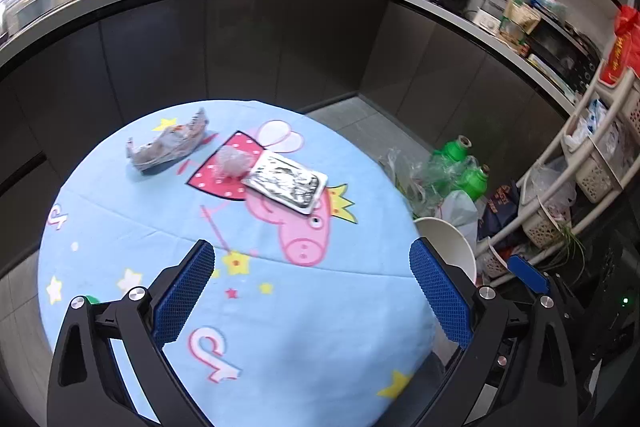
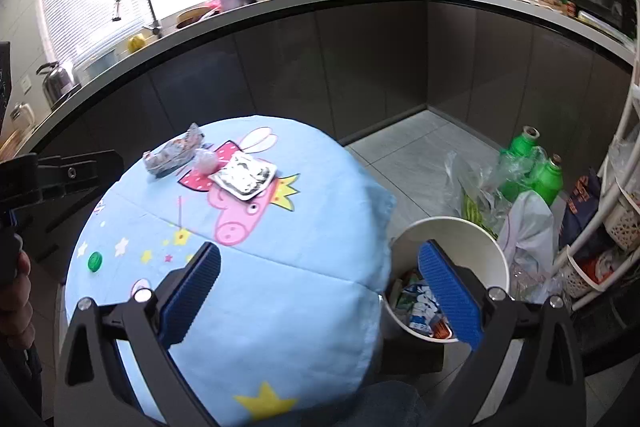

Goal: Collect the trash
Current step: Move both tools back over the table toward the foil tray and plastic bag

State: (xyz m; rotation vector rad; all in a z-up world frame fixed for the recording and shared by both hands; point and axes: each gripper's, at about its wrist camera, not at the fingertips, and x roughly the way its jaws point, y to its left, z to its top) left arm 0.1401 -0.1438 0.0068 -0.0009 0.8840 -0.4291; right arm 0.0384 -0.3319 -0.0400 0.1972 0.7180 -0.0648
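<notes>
Both my grippers — left (image 1: 312, 291), right (image 2: 320, 291) — gape wide, empty; the foil tray (image 2: 243, 175) lies ahead across the worktop (image 2: 280, 307), bin (image 2: 448, 227) just right.

A blue pig tablecloth (image 2: 280, 327) is covering the round table. Green bottles (image 2: 536, 163) are standing on the floor. A kettle (image 2: 58, 81) is sitting by the tap (image 2: 134, 3).

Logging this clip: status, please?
Left gripper and right gripper open, empty. Wrapper, plastic wad, foil tray, green cap on table. Bin beside it, nothing in the way.
</notes>
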